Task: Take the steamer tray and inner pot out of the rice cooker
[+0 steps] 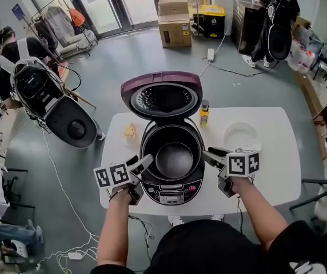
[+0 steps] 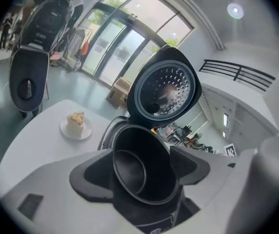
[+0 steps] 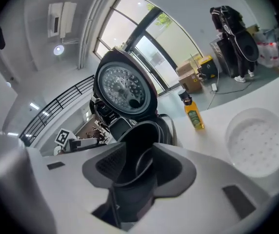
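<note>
At the front edge of the table (image 1: pixel 278 170), two grippers flanked the open rice cooker (image 1: pixel 172 192), and the pot had not yet been lifted.

The lid (image 1: pixel 162 99) stood tipped back, which left the inner pot (image 1: pixel 175 158) exposed and still seated in the cooker. The white steamer tray (image 1: pixel 240 135) already lay on the table towards the right edge, so that half of the job looked done. The left gripper (image 1: pixel 143 162) sat just beside the cooker's left side with its jaws wide apart and nothing between them. The right gripper (image 1: pixel 209 155) sat just beside the right side with a narrower gap, also empty. Each pointed inward at the pot's rim, probably so the two could take it from opposite sides and keep it level. A bottle (image 1: pixel 204 113) stood near the lid, clear of that path.
</note>
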`<state>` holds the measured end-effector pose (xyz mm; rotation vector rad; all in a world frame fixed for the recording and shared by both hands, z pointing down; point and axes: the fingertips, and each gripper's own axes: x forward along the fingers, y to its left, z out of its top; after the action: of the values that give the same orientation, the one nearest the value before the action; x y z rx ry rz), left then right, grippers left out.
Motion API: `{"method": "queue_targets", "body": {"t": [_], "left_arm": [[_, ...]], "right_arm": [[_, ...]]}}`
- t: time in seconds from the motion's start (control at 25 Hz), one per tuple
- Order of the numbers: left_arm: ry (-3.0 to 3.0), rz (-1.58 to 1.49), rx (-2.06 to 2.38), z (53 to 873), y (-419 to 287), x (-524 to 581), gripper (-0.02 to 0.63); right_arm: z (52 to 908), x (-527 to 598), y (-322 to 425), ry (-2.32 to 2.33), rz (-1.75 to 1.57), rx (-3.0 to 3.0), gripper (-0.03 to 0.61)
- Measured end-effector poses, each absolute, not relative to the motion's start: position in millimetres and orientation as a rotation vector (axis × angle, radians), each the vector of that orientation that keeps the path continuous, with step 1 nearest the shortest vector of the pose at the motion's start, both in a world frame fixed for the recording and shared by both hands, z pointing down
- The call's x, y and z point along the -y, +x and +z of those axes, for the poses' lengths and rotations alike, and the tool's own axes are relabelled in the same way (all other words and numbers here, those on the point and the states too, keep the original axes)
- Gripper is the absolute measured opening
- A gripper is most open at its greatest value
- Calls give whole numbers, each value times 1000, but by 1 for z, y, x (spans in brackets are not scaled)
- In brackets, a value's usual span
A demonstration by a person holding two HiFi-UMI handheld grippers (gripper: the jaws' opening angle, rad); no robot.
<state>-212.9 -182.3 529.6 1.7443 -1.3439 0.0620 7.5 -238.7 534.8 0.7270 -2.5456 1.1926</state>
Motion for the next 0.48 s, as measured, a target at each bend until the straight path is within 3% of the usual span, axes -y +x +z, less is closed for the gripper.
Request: {"method": "queue_targets", "body": {"t": [0.48], "left_arm": [[1610,-58,1195,558,-225,179,351]], "right_arm": [[563,230,-6,703,1503,2420,164]]}}
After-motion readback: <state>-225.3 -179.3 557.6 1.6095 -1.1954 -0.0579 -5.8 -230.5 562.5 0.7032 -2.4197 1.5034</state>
